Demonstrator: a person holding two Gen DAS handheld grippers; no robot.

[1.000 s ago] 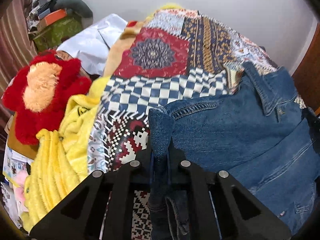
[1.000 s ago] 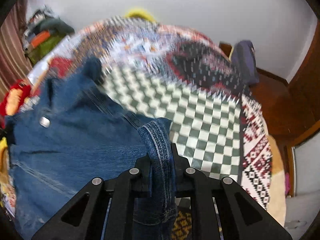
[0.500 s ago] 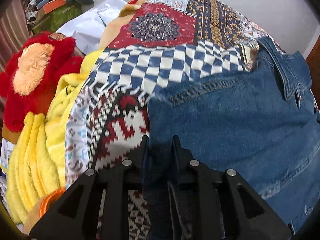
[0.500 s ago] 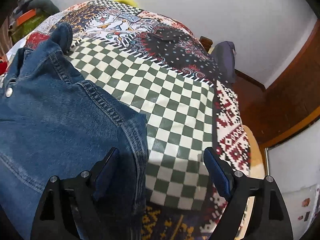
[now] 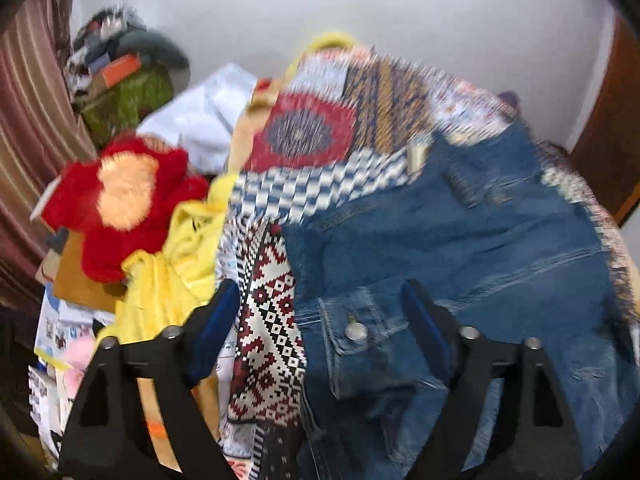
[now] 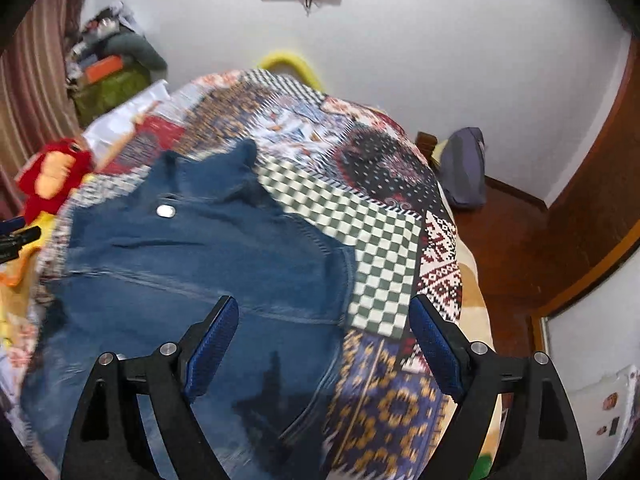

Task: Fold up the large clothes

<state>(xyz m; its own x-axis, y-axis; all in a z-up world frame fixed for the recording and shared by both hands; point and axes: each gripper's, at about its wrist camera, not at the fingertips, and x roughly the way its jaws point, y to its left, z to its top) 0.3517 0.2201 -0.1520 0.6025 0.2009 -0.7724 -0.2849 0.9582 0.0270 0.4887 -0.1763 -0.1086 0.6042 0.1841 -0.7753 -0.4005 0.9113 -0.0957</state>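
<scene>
left wrist view: your left gripper (image 5: 320,312) has just spread wide, clear above the jacket (image 5: 460,248) lying on the quilt (image 5: 312,136).
only this view shows a pocket button (image 5: 356,332) and yellow cloth (image 5: 168,280) beside a red plush (image 5: 116,196). right wrist view: your right gripper (image 6: 324,328), jaws just opened and empty, over the jacket's edge; a bag (image 6: 464,168) on the floor shows only here.

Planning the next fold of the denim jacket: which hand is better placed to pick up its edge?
Left, probably. The left tool hangs open right over the jacket's buttoned edge. The right tool is open too, but looks onto plain denim and the quilt. Both views are blurred.
</scene>
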